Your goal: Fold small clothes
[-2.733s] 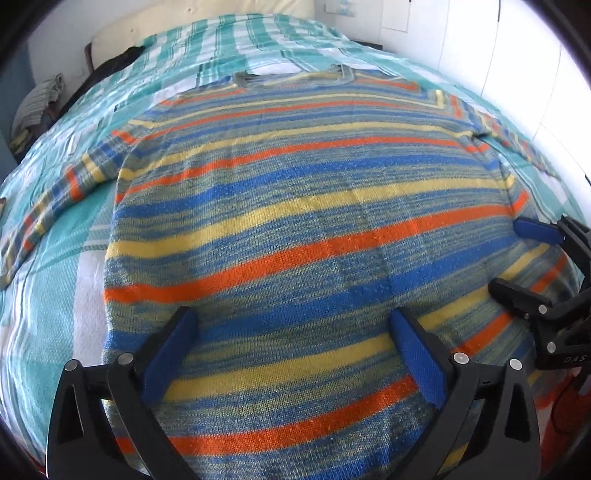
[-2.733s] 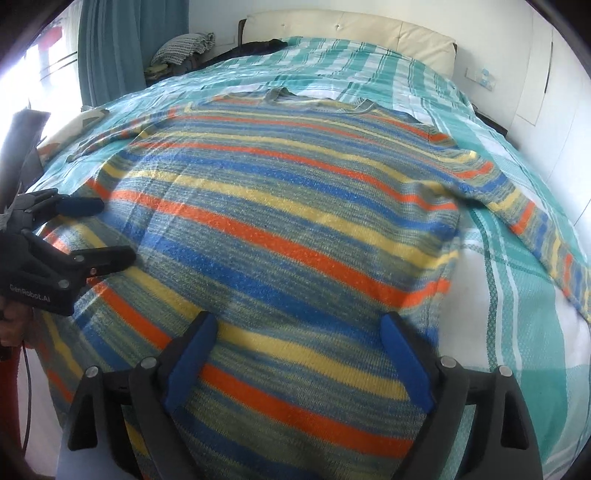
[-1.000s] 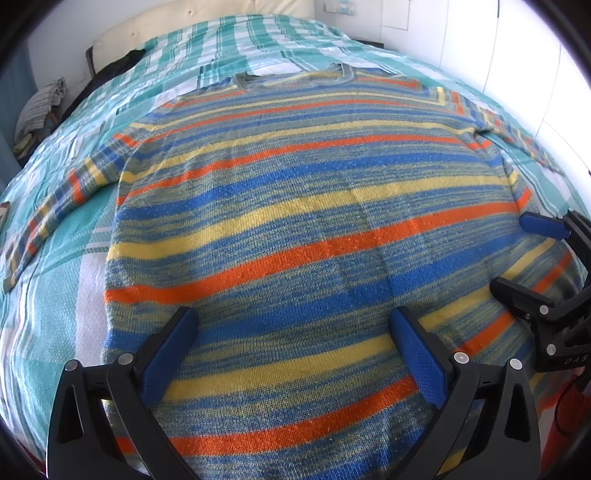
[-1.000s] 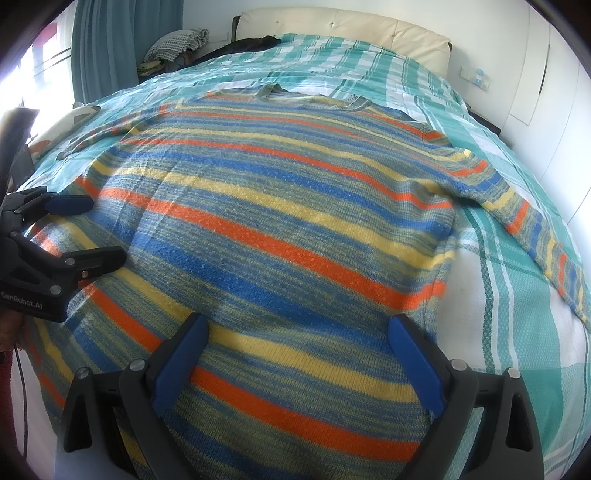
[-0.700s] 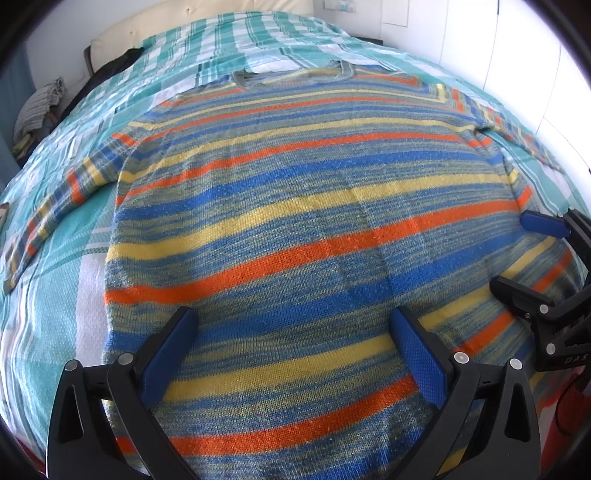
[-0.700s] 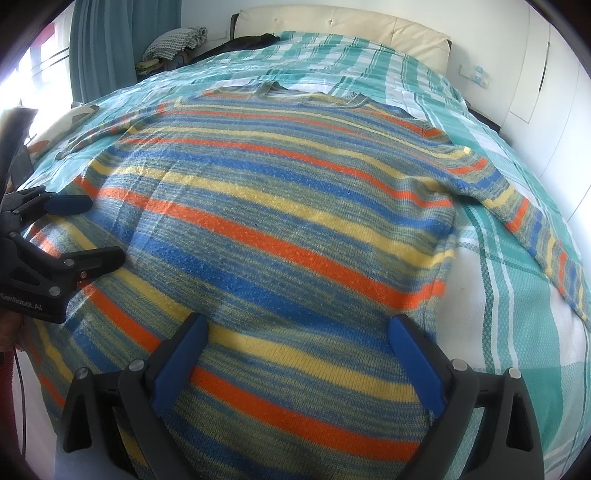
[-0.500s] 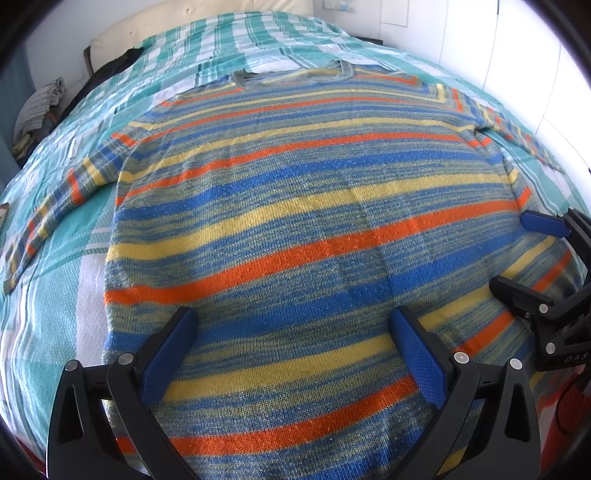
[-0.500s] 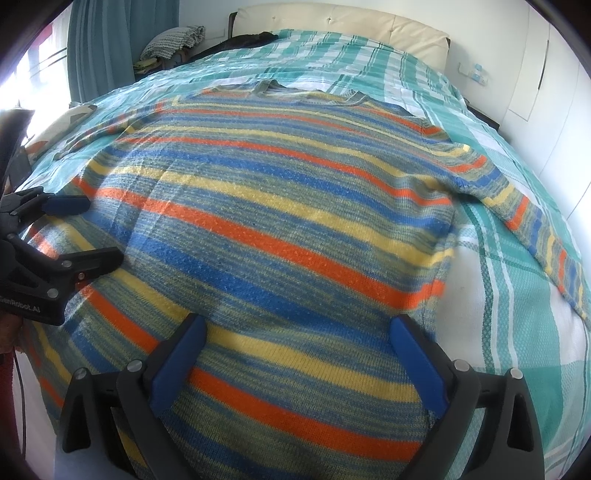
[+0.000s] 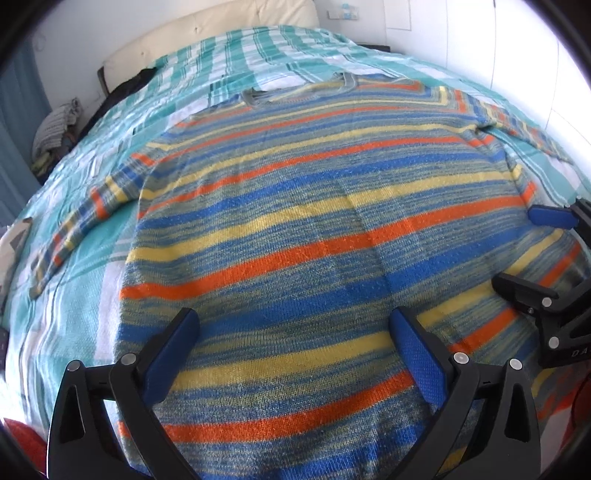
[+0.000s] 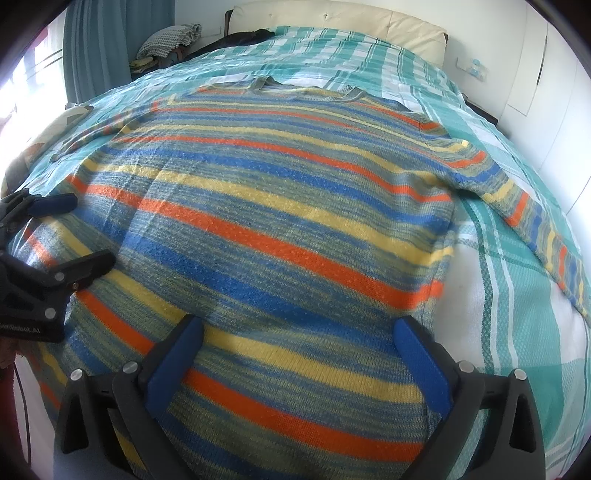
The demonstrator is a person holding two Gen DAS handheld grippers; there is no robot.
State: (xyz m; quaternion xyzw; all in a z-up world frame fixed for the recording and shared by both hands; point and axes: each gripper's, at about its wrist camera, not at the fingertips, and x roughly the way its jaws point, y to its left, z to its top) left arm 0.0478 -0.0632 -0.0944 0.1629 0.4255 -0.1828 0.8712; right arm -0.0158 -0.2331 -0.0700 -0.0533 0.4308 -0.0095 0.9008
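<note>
A striped sweater [image 9: 314,229] in blue, yellow and orange lies flat on the bed, collar at the far end, both sleeves spread out to the sides. My left gripper [image 9: 291,317] hovers open over its lower left part. My right gripper [image 10: 299,325] hovers open over the lower right part. Each gripper shows in the other's view: the right gripper [image 9: 532,251] at the right edge, the left gripper [image 10: 88,229] at the left edge. Neither holds any cloth. The hem nearest me is hidden below the fingers.
The bed [image 10: 517,332] is covered by a teal and white checked blanket, with a cream headboard [image 10: 332,22] behind. Folded cloth and dark clothing [image 10: 170,40] lie at the far left by a teal curtain [image 10: 96,48]. White cupboards [image 10: 554,92] stand to the right.
Both cameras shifted only slightly over the sweater. The sweater lies the same and both grippers stay open.
</note>
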